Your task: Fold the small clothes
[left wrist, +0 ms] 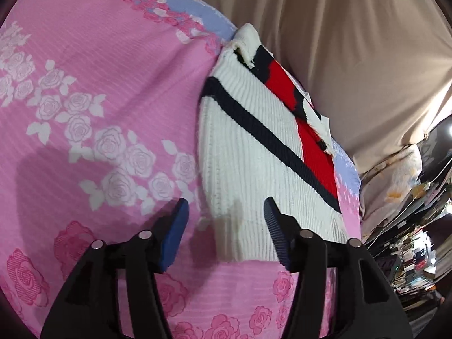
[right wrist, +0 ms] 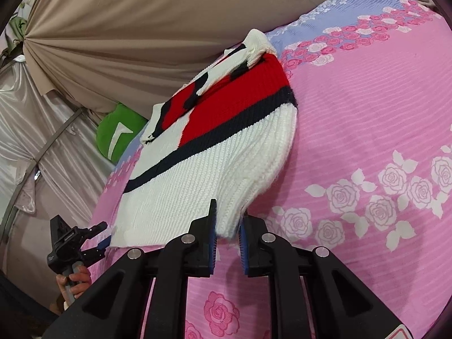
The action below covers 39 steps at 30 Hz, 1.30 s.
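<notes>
On the pink rose-print bedsheet [left wrist: 84, 84] the knit sweater [left wrist: 254, 147] lies lengthwise away, its near hem between the left gripper [left wrist: 226, 217]'s spread, empty jaws, while the right gripper [right wrist: 227, 226] pinches the hem's right corner.

Left hand-held gripper [left wrist: 226, 212] agape; right hand-held gripper [right wrist: 228, 227] pinching.

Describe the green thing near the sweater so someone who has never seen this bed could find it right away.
Start at the pink rose-print bedspread and follow it to its far lilac edge, where the beige curtain hangs. Just beyond the striped knit sweater, wedged between bed and curtain, sits a green cushion. It is the only bright green item, marked with a white pointed shape.
</notes>
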Each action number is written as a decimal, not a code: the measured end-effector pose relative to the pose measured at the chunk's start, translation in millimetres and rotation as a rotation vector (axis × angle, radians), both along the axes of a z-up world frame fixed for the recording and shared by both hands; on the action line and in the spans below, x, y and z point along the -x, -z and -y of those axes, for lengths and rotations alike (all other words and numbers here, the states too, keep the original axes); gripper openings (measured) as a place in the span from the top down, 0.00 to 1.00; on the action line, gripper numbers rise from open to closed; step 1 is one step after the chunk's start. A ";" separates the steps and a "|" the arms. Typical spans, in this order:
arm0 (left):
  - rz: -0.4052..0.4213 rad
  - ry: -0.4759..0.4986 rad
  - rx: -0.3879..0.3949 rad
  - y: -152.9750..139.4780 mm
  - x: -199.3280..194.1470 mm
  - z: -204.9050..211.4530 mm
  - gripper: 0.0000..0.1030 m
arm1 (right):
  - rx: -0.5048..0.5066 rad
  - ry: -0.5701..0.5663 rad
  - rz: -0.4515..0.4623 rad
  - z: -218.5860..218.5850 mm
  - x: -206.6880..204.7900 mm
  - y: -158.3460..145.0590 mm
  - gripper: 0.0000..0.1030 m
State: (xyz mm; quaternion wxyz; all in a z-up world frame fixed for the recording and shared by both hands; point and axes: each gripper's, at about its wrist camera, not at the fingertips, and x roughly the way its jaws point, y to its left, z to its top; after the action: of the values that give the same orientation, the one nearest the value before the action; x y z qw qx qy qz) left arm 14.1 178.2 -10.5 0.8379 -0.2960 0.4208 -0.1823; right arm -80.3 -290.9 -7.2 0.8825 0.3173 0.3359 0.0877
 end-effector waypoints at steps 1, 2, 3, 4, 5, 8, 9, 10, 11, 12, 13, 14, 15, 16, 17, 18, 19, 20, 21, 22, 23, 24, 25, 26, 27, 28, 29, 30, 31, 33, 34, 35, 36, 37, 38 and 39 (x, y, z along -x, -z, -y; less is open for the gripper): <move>0.004 0.004 0.008 -1.1 -1.4 2.5 0.35 | -0.004 -0.001 -0.009 0.4 -0.9 1.1 0.82; 0.004 0.009 0.021 -1.4 -3.9 5.9 0.33 | -0.007 -0.001 -0.017 0.9 -1.9 2.6 0.81; 0.001 0.027 0.035 -0.7 -8.2 9.8 0.33 | -0.012 -0.005 -0.028 1.3 -3.9 4.3 0.77; 0.001 0.046 0.039 -0.2 -13.2 14.6 0.33 | -0.013 -0.006 -0.033 1.1 -5.4 5.5 0.76; 0.008 0.049 0.029 -1.2 -16.7 18.4 0.35 | -0.011 -0.008 -0.038 0.4 -7.2 6.1 0.76; -0.002 0.094 0.042 -0.1 -28.1 27.3 0.79 | 0.009 -0.009 -0.028 -2.6 -10.7 4.8 0.87; -0.009 0.110 0.057 0.0 -30.4 28.8 0.89 | 0.019 -0.007 -0.013 -3.5 -10.4 2.5 0.88; -0.001 0.114 0.066 -4.0 -29.7 29.0 0.88 | 0.027 -0.004 0.006 -3.3 -8.8 -0.8 0.89; 0.023 0.106 0.061 -10.5 -26.0 28.0 0.90 | 0.034 0.003 0.044 -3.7 -3.6 -7.3 0.90; 0.061 0.098 0.047 -19.5 -20.1 26.8 0.90 | 0.032 0.008 0.072 -2.3 1.1 -12.8 0.91; 0.110 0.086 0.026 -31.8 -10.3 24.4 0.91 | 0.020 0.014 0.116 -0.4 9.0 -21.0 0.91; 0.148 0.084 0.015 -42.7 -0.8 23.2 0.92 | 0.006 0.017 0.156 1.6 17.2 -28.5 0.91; 0.191 0.085 0.011 -55.3 12.1 19.8 0.92 | 0.005 0.023 0.193 3.1 26.1 -36.7 0.91; 0.221 0.086 0.008 -64.1 21.5 17.3 0.93 | 0.016 0.029 0.221 3.7 34.9 -44.6 0.92; 0.247 0.089 0.005 -72.3 31.1 15.1 0.94 | 0.022 0.031 0.252 4.4 44.7 -51.9 0.92; 0.274 0.096 0.007 -79.5 41.4 11.8 0.94 | 0.027 0.031 0.286 5.0 56.0 -59.5 0.92; 0.303 0.102 0.011 -87.3 53.8 8.4 0.94 | 0.032 0.030 0.325 5.2 67.9 -66.8 0.92; 0.332 0.110 0.016 -95.7 67.5 5.6 0.94 | 0.037 0.026 0.371 4.9 81.6 -74.4 0.92; 0.361 0.118 0.023 -103.9 81.7 3.2 0.94 | 0.047 0.022 0.416 4.0 94.9 -82.4 0.92; 0.383 0.124 0.028 -110.7 92.8 -0.5 0.94 | 0.072 0.019 0.463 0.9 112.2 -92.3 0.92; 0.412 0.136 0.036 -117.7 106.3 -3.4 0.94 | 0.103 0.015 0.501 -2.4 127.9 -101.5 0.92; 0.445 0.149 0.040 -123.8 120.3 -6.2 0.94 | 0.124 0.012 0.525 -5.4 138.7 -107.6 0.92; 0.489 0.158 0.034 -132.5 135.8 -7.0 0.94 | 0.145 0.003 0.557 -8.9 152.4 -115.2 0.92; 0.533 0.159 0.020 -140.9 150.4 -7.7 0.94 | 0.160 -0.006 0.587 -11.3 164.9 -121.6 0.92; 0.566 0.156 0.014 -147.4 161.1 -9.6 0.94 | 0.174 -0.015 0.620 -13.7 177.6 -128.4 0.92; 0.606 0.154 0.015 -154.7 173.8 -13.2 0.94 | 0.190 -0.021 0.661 -17.1 193.2 -136.6 0.92; 0.636 0.153 0.023 -160.9 182.4 -16.1 0.94 | 0.199 -0.023 0.693 -19.1 204.1 -143.6 0.92; 0.668 0.151 0.035 -167.3 190.9 -20.0 0.94 | 0.207 -0.019 0.731 -20.4 216.0 -152.6 0.92; 0.690 0.148 0.042 -172.1 196.0 -22.1 0.94 | 0.210 -0.015 0.755 -20.8 222.7 -158.2 0.92; 0.723 0.145 0.037 -180.8 200.3 -22.1 0.94 | 0.197 -0.006 0.807 -19.9 232.2 -170.1 0.92; 0.736 0.139 0.020 -185.2 199.1 -19.9 0.93 | 0.182 -0.008 0.826 -18.6 232.2 -175.2 0.92; 0.736 0.136 0.003 -188.4 194.0 -16.8 0.93 | 0.171 -0.006 0.835 -17.2 229.3 -177.1 0.92; 0.726 0.134 -0.009 -190.5 184.6 -13.3 0.93 | 0.160 0.000 0.840 -15.6 223.9 -179.0 0.92; 0.711 0.130 -0.017 -191.1 176.8 -12.0 0.93 | 0.149 0.004 0.834 -12.6 213.0 -179.8 0.92; 0.687 0.121 -0.026 -191.2 165.0 -10.6 0.93 | 0.142 0.012 0.818 -8.7 199.2 -179.3 0.92; 0.656 0.114 -0.038 -189.9 145.8 -5.2 0.93 | 0.130 0.022 0.789 -3.7 182.2 -177.1 0.92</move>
State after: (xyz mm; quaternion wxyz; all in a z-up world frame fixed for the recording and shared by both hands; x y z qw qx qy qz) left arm -131.7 183.4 179.4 0.9225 -0.1819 0.1476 -0.3067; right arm -262.5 -287.2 169.8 0.9629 0.2063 -0.0275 0.1718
